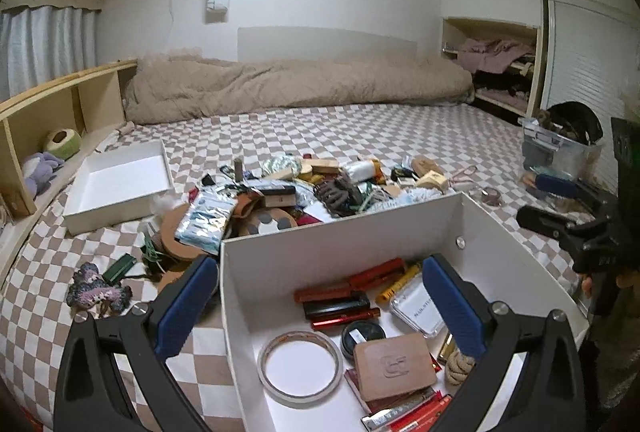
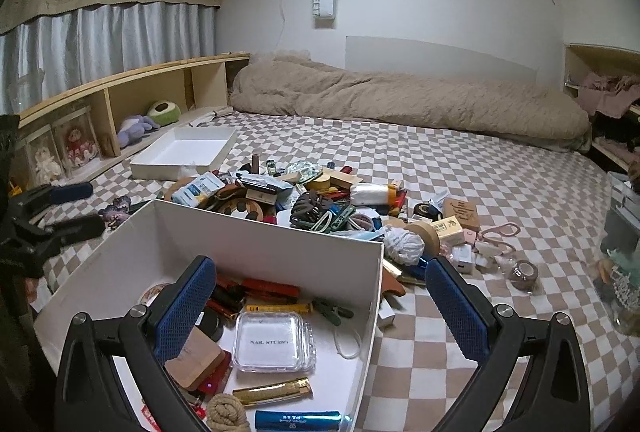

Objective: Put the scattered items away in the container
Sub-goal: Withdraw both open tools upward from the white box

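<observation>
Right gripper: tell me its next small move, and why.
Probably move the right gripper forward and a little right, over the white box's far wall, toward the crumpled white wad lying just outside the box's far corner. Both grippers are open and empty; the left gripper straddles the box's left wall, and the pile on the checkered bedspread is still unsorted.

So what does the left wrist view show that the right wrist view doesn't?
Only the left wrist view shows the tape ring fully, lying in the white box, and the open closet. Only the right wrist view shows the blue tube, the framed dolls on the shelf and the pink scissors. Both share the box, the clear nail case, the pile and open, empty tongs.
</observation>
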A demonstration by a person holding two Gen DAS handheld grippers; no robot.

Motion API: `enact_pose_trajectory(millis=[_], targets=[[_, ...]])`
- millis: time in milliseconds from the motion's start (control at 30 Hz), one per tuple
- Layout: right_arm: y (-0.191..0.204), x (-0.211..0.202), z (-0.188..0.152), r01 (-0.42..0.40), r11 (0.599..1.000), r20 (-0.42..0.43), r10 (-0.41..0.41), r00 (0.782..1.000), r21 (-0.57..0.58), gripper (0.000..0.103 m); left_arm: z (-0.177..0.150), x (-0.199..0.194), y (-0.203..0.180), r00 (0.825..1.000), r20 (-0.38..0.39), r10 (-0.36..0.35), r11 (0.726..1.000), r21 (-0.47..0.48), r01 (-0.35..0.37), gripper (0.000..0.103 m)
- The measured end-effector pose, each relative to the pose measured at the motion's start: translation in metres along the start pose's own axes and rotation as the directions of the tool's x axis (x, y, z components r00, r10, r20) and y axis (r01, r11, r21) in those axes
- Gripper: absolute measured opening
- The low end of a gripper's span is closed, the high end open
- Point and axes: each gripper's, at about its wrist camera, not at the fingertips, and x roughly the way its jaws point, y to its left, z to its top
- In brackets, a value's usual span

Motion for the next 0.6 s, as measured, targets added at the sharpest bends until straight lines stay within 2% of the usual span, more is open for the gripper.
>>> enact_pose_trajectory(millis=[600], targets=[[0.0023, 0.0014, 0.0003, 0.022, 1.0, -0.008, -0.022, 1.0, -0.006, 0.103, 0.0016, 0.0001, -0.001, 1.0, 0.009, -0.021, 1.0, -0.006, 0.021, 0.103]])
